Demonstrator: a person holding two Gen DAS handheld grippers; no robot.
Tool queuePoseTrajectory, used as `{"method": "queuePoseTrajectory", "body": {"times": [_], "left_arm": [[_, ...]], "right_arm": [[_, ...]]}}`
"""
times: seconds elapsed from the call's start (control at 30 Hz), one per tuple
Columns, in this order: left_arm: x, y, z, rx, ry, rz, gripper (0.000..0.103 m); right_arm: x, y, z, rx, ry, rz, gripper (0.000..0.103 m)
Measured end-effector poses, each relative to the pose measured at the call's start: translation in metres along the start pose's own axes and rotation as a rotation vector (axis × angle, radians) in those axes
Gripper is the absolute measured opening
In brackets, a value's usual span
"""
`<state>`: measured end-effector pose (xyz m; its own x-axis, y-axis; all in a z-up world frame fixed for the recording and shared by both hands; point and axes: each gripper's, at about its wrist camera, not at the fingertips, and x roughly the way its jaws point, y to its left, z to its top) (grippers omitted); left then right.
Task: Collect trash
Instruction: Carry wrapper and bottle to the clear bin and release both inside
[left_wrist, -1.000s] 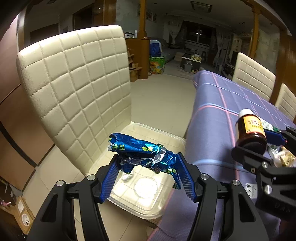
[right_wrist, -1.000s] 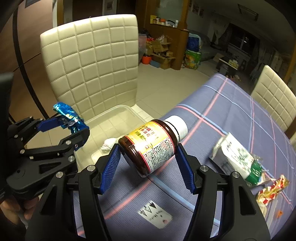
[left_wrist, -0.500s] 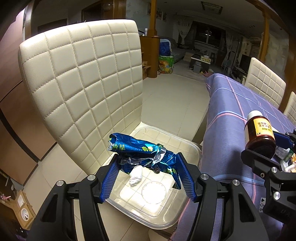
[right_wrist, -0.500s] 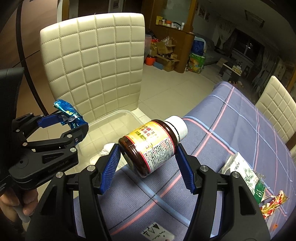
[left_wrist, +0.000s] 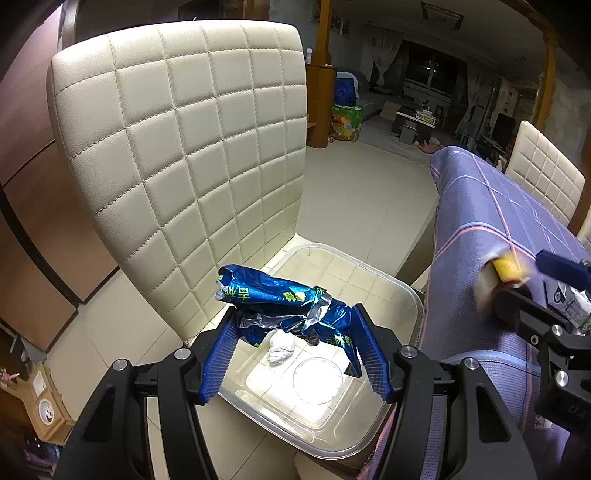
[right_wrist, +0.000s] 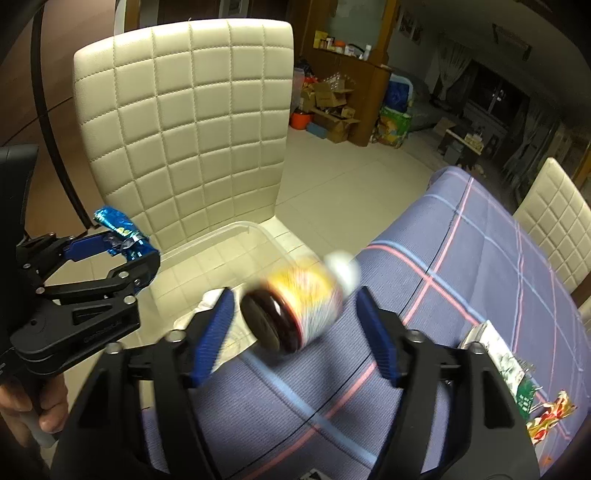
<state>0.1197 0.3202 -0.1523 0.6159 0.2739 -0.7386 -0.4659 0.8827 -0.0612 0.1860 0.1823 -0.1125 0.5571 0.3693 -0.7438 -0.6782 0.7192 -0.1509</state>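
My left gripper (left_wrist: 293, 341) is shut on a crumpled blue foil wrapper (left_wrist: 280, 301) and holds it above a clear plastic bin (left_wrist: 391, 410) that sits on a cream chair seat. A white crumpled tissue (left_wrist: 281, 347) lies in the bin. My right gripper (right_wrist: 295, 325) has its jaws apart around a brown medicine bottle (right_wrist: 299, 302) with a yellow label and white cap. The bottle is motion-blurred, with gaps on both sides, above the table edge. The left gripper with the wrapper (right_wrist: 123, 232) also shows in the right wrist view.
A quilted cream chair back (left_wrist: 184, 147) rises behind the bin. The table with a purple plaid cloth (right_wrist: 480, 277) carries a white-green packet (right_wrist: 498, 354) and a red-gold wrapper (right_wrist: 550, 417). Another cream chair (right_wrist: 554, 221) stands beyond the table.
My right gripper's jaws have spread and the bottle has come loose and blurred. Both grippers have moved left, closer to the bin. The left still holds the wrapper.
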Motion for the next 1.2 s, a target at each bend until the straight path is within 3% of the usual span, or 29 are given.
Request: {"method": "queuePoseTrajectory", "body": {"times": [1.2], "left_arm": [[0.0,-0.015,-0.002,0.031,0.008,-0.037,0.061]], "right_arm": [[0.003,-0.011,-0.013,0.063,0.031,-0.004,0.082]]}}
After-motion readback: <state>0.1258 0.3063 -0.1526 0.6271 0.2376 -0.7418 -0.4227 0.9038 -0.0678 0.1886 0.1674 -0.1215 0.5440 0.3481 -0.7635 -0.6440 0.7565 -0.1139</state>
